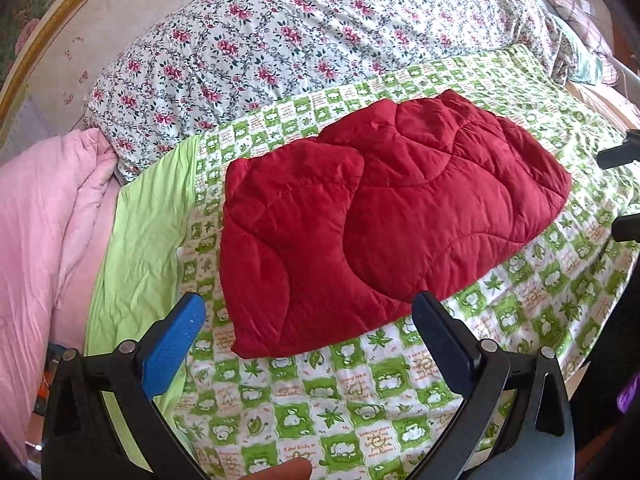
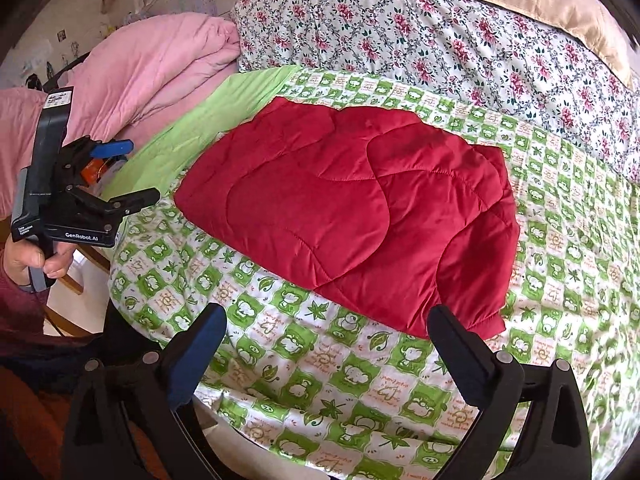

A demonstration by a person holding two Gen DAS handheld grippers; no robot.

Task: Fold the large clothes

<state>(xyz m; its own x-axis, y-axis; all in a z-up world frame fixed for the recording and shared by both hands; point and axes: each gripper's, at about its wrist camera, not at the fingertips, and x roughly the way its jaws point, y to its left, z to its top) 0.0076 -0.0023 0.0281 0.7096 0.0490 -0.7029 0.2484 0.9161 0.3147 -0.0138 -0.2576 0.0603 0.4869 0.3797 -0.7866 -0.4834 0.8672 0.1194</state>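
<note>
- A red quilted jacket lies folded and flat on the green-and-white patterned bedsheet, about in the middle of the bed.
- In the left wrist view its long axis runs from near left to far right across the sheet; the nearer left part is a squarish folded flap lying over the rest.
- In the right wrist view a ribbed cuff or hem end of the jacket points toward the near right, just beyond the right gripper.
- The left gripper hovers off the jacket's near edge, its fingers spread wide and holding nothing.
- The right gripper hangs over the sheet just short of the jacket, fingers likewise released and apart, nothing between them.
- Beyond the jacket a floral duvet is bunched along the far side of the bed.
- To the jacket's left sit a plain light-green strip of the sheet and a pink comforter.
- A tan pillow rests behind the floral duvet.
</note>
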